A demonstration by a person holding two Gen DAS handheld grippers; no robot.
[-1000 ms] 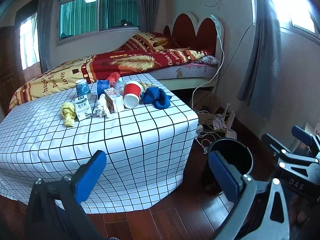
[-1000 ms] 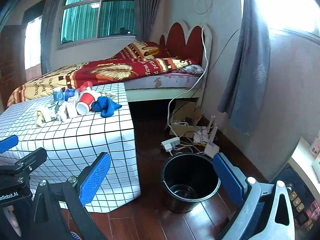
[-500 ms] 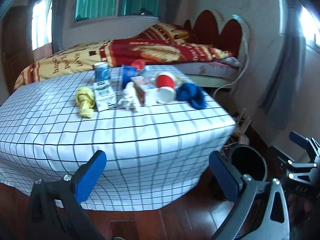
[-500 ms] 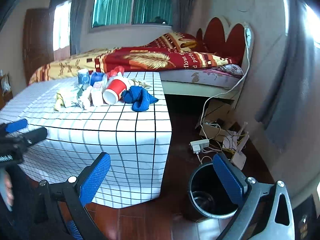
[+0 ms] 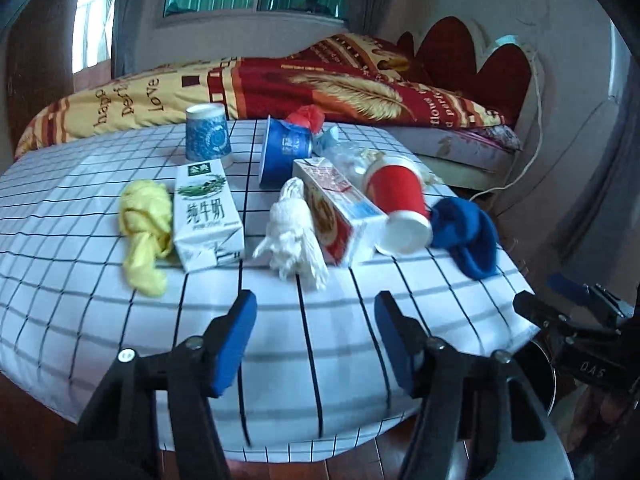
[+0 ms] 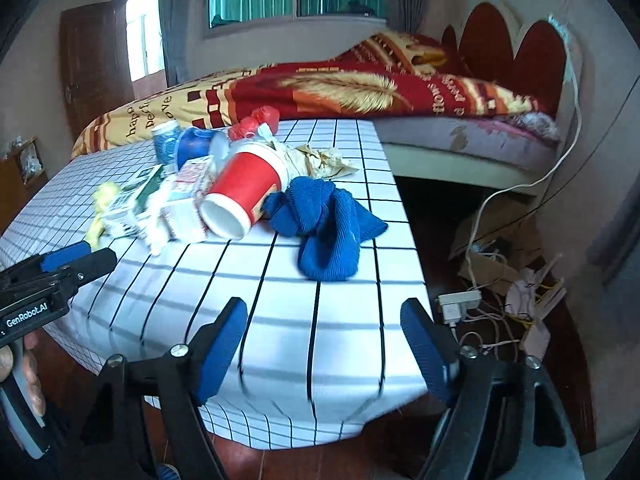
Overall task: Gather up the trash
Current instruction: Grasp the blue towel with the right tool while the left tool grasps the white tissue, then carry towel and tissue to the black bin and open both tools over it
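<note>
Trash heaped on checked table

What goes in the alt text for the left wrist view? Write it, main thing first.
The left gripper, empty with jaws closing, hovers at the near edge of a checked table before a white tissue wad, milk carton, tipped red cup and blue cloth.

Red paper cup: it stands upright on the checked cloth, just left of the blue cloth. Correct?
Not quite. The red paper cup lies tipped on its side, open mouth facing the camera, just left of the blue cloth. Both wrist views show it.
</note>
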